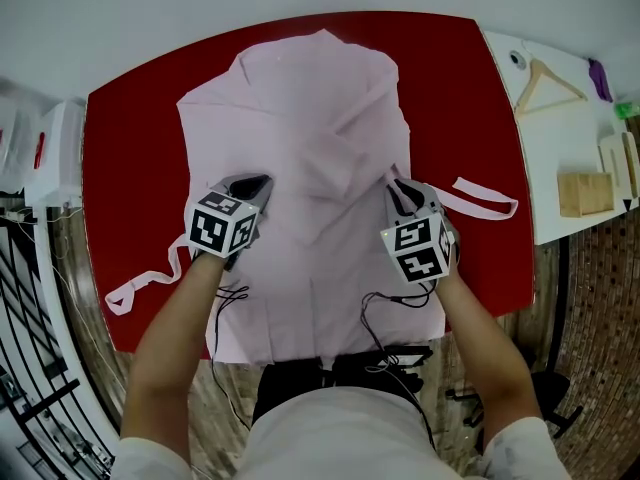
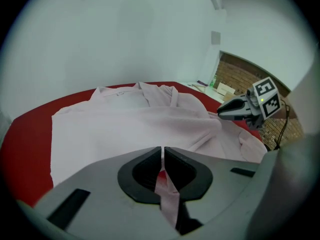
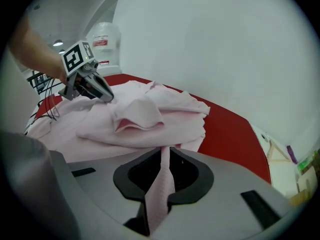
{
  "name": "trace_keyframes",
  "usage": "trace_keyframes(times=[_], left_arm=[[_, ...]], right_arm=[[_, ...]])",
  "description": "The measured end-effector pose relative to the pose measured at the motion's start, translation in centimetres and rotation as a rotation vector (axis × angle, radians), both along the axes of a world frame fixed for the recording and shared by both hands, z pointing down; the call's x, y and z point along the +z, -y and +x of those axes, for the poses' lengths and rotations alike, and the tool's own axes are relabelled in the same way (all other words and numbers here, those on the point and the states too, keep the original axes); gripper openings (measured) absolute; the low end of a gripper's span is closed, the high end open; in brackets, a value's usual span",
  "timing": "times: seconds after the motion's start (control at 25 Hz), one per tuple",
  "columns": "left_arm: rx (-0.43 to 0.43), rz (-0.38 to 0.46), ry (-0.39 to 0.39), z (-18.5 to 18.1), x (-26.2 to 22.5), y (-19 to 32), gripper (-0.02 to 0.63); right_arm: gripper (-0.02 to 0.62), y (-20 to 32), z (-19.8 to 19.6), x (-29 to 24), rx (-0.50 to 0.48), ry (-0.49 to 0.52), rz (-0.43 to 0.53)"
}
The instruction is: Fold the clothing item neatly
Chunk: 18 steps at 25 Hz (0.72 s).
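A pale pink robe (image 1: 310, 118) lies spread on the red table (image 1: 130, 158), collar at the far side and its sides folded inward. My left gripper (image 1: 258, 182) rests on the robe's left part, shut on a fold of pink cloth; in the left gripper view the cloth (image 2: 167, 194) runs between the closed jaws. My right gripper (image 1: 397, 186) sits at the robe's right edge, shut on another strip of the cloth (image 3: 161, 184). The belt ends (image 1: 140, 283) (image 1: 488, 203) trail out on both sides. Each gripper shows in the other's view: right gripper (image 2: 225, 111), left gripper (image 3: 107, 96).
A white side table (image 1: 560, 148) at the right holds a wooden hanger (image 1: 545, 83) and a cardboard box (image 1: 585, 193). White containers (image 1: 55, 153) stand at the left. The robe's hem hangs over the near table edge (image 1: 170, 348). Thin cables (image 1: 385, 313) dangle from the grippers.
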<state>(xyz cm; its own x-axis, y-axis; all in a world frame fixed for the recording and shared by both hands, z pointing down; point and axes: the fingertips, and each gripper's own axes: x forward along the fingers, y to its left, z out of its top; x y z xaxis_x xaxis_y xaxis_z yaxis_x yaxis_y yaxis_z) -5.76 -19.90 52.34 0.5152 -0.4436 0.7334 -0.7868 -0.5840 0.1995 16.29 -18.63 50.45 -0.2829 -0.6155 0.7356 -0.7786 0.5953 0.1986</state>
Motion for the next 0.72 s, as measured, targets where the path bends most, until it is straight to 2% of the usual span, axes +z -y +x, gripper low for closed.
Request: trace_keyframes(times=[0.08, 0.16, 0.32, 0.44, 0.52, 0.6, 0.72], left_arm=[[0.002, -0.009, 0.014, -0.4, 0.3, -0.4, 0.014], [0.016, -0.003, 0.028, -0.3, 0.4, -1.0, 0.014], [0.102, 0.019, 0.077, 0.7, 0.9, -2.7, 0.014], [0.133, 0.006, 0.105, 0.9, 1.9, -3.6, 0.012], [0.125, -0.005, 0.099, 0.9, 2.3, -3.9, 0.012], [0.112, -0.012, 0.08, 0.8, 2.4, -3.9, 0.012], [0.093, -0.018, 0.036, 0.7, 2.5, -3.7, 0.012]], right_arm=[[0.034, 0.2, 0.7, -0.3, 0.021, 0.007, 0.004], [0.032, 0.5, -0.2, -1.4, 0.01, 0.035, 0.039], [0.032, 3.0, -5.2, -3.2, -0.118, 0.047, 0.139], [0.032, 5.3, -7.7, -0.9, -0.188, -0.006, 0.073], [0.032, 6.4, -7.3, 1.4, -0.199, -0.089, 0.019], [0.032, 7.4, -5.7, 2.5, -0.17, -0.155, 0.007], [0.032, 8.6, -3.0, 3.3, -0.102, -0.195, -0.01]])
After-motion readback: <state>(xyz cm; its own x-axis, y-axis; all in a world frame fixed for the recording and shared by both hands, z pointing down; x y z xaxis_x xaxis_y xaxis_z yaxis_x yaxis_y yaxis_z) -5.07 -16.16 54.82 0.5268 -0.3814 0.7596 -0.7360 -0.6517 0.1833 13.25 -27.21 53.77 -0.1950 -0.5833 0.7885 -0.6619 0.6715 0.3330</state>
